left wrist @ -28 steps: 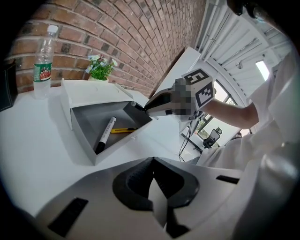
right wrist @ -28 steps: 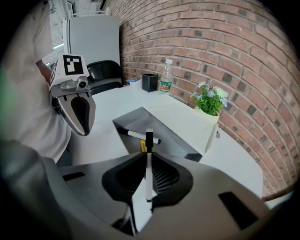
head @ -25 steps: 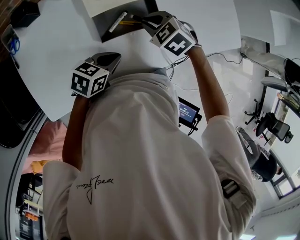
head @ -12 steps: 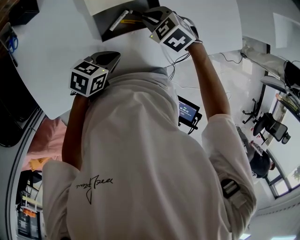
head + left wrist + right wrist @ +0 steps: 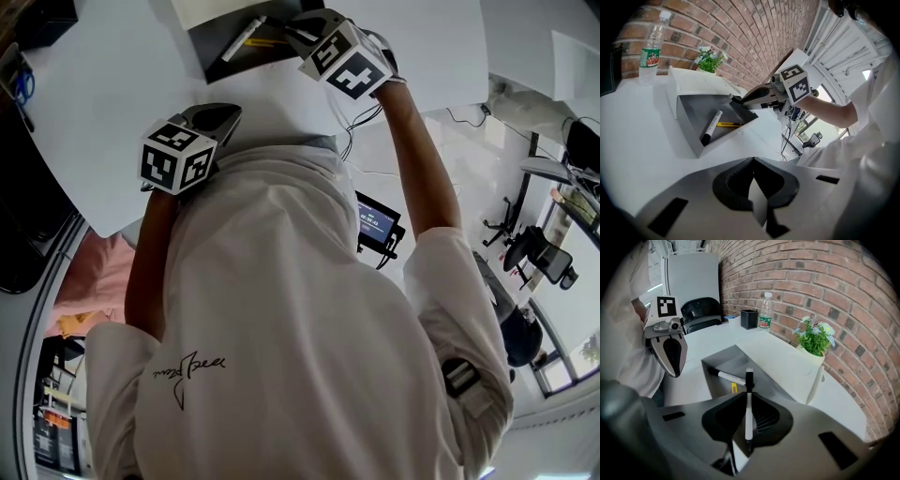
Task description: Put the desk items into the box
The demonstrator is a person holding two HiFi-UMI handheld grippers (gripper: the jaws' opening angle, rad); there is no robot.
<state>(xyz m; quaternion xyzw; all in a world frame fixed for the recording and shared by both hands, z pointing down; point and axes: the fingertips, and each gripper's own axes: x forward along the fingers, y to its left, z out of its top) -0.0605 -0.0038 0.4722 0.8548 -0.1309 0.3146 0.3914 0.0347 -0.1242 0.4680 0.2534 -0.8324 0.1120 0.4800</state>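
An open box (image 5: pixel 212 67) with a grey inside stands at the far side of the white desk. A white marker (image 5: pixel 731 377) with a black cap and a yellow utility knife (image 5: pixel 729 124) lie in it. My right gripper (image 5: pixel 748 395) is shut on a second white marker (image 5: pixel 749 408), whose black cap points forward over the box's near corner (image 5: pixel 723 363). In the head view the right gripper (image 5: pixel 298 33) sits at the box's right edge. My left gripper (image 5: pixel 752 159) is shut with nothing in it and hovers above the desk in front of the box (image 5: pixel 688 137), at the left (image 5: pixel 223 116).
A water bottle (image 5: pixel 764 310), a black pen holder (image 5: pixel 748 318) and a potted plant (image 5: pixel 813 341) stand along the brick wall. The box's white lid (image 5: pixel 787 363) lies open beside the plant. A black chair (image 5: pixel 701 314) stands past the desk's end.
The right gripper with the marker has shifted slightly farther over the box's edge. The left gripper has stayed where it was.
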